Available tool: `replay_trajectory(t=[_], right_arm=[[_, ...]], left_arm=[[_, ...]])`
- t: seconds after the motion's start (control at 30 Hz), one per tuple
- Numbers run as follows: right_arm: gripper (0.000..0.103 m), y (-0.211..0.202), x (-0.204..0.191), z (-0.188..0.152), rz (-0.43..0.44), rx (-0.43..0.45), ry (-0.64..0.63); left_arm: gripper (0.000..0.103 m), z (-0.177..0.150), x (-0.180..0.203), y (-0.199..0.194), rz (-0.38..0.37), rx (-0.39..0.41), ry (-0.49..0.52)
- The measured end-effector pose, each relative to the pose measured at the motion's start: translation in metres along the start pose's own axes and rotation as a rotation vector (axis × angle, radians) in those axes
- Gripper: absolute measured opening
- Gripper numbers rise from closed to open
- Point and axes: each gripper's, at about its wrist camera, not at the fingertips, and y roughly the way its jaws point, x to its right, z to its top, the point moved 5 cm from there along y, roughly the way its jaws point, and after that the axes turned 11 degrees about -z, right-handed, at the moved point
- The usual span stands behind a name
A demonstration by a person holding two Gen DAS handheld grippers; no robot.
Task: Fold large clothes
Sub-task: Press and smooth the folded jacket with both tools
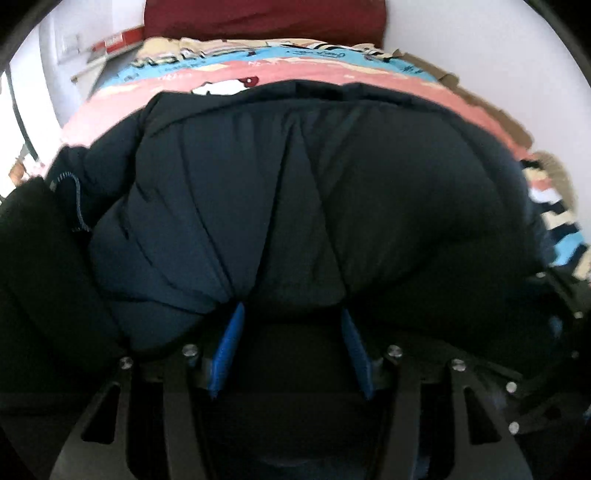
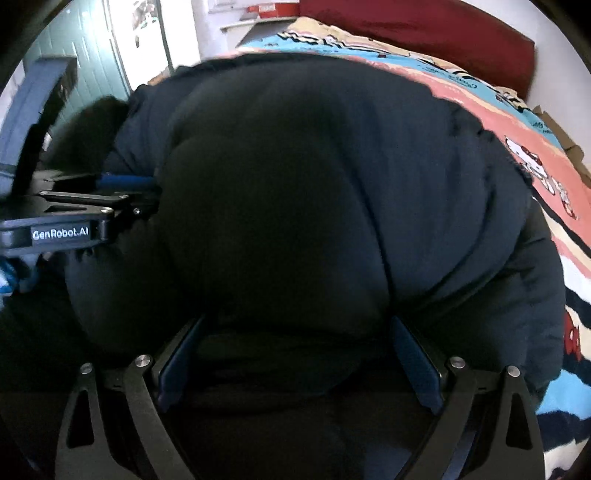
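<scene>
A bulky dark navy padded jacket (image 1: 295,166) lies bunched on a bed and fills most of both views. My left gripper (image 1: 291,310) is shut on a thick fold of it; creases fan out from its blue pads (image 1: 231,343). My right gripper (image 2: 297,321) stands wider, and a puffy roll of the jacket (image 2: 295,184) is pressed between its dark blue pads (image 2: 177,365). In the right wrist view the left gripper (image 2: 151,188) comes in from the left, its blue finger sunk into the jacket's edge. The fingertips of both grippers are hidden in the fabric.
Under the jacket is a cartoon-print blanket (image 1: 332,70) in pink, blue and cream. A dark red pillow (image 1: 258,18) sits at the head of the bed against a white wall (image 1: 480,29). A green door (image 2: 92,66) and a shelf with a red box (image 2: 269,9) stand beyond the bed's left side.
</scene>
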Motion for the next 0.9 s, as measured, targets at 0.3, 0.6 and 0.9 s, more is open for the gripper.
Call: replay_trajectory(t=[0.3, 0.6, 0.9], right_arm=[[0.094, -0.029, 0.017, 0.006, 0.037, 0.017, 0.048], [0.094, -0.067, 0.075, 0.078, -0.028, 0.208, 0.129], [0.094, 0.011, 0.065, 0.079, -0.058, 0.100, 0.063]], left_arm=[[0.052, 0.014, 0.005, -0.052, -0.038, 0.055, 0.011], [0.052, 0.080, -0.022, -0.065, 0.020, 0.123, 0.003], [0.057, 0.045, -0.034, 0.001, 0.076, 0.036, 0.044]])
